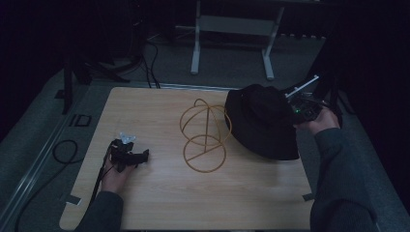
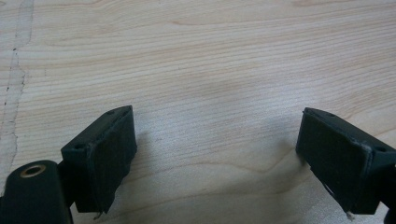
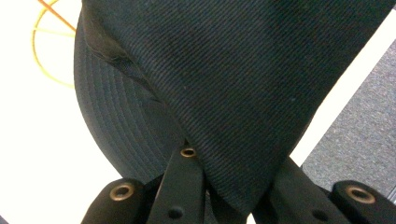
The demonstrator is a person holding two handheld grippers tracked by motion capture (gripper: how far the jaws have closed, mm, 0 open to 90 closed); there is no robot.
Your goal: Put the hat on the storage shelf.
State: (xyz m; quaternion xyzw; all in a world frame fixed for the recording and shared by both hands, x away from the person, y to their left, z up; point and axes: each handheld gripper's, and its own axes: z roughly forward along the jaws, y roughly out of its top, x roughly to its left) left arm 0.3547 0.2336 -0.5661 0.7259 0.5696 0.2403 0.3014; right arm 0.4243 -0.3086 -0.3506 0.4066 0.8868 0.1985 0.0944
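A black bucket hat (image 1: 263, 121) hangs tilted over the right side of the wooden table (image 1: 159, 193), its brim low near the table. My right gripper (image 1: 299, 112) is shut on the hat's crown; in the right gripper view the black cloth (image 3: 224, 84) is pinched between the jaws. A yellow wire hat stand (image 1: 204, 137) rises at the table's middle, just left of the hat, and a bit of it (image 3: 46, 51) shows beside the brim. My left gripper (image 1: 140, 155) rests low at the table's left, open, with bare wood (image 2: 215, 93) between its fingers (image 2: 105, 156).
The table's edges run close behind the hat on the right. Grey floor surrounds the table, with cables (image 1: 65, 152) at the left and a white frame (image 1: 232, 34) standing farther back.
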